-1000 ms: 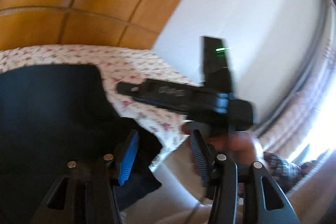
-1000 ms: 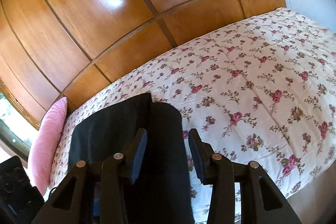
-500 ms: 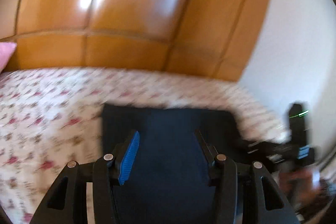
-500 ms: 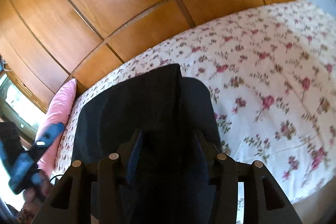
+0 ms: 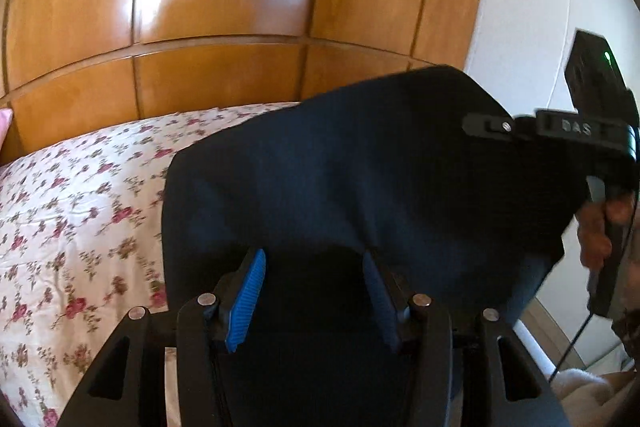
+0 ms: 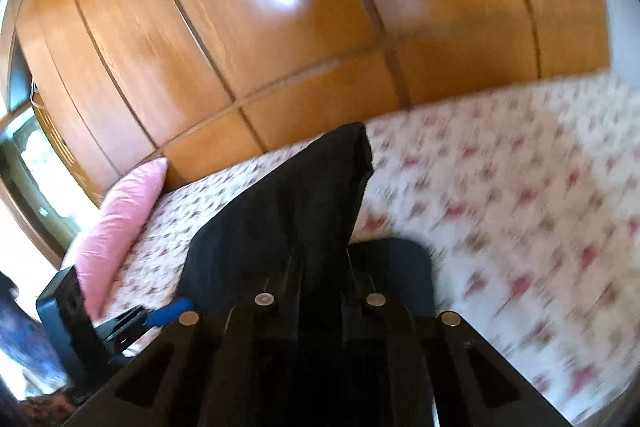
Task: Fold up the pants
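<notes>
Dark navy pants point(image 5: 340, 179) lie on the flowered bedspread point(image 5: 80, 195). My left gripper point(image 5: 312, 295) hangs just over them, blue pads point(image 5: 244, 299) apart, with fabric below and between the jaws but not pinched. The right gripper point(image 5: 480, 125) enters that view from the right, a hand point(image 5: 600, 227) around its handle, and holds up one edge of the pants. In the right wrist view my right gripper point(image 6: 322, 267) is closing, its jaws narrow on a fold of the pants point(image 6: 296, 195) that rises in a peak. The left gripper point(image 6: 160, 313) shows at lower left.
A glossy wooden wardrobe point(image 5: 220, 7) runs along the far side of the bed point(image 6: 500, 187). A pink pillow point(image 6: 120, 215) lies at the bed's left end. A white wall point(image 5: 532, 7) stands on the right.
The right jaws have narrowed onto the pants and lifted an edge off the bed. The left gripper has swung over the pants, its jaws as wide as before.
</notes>
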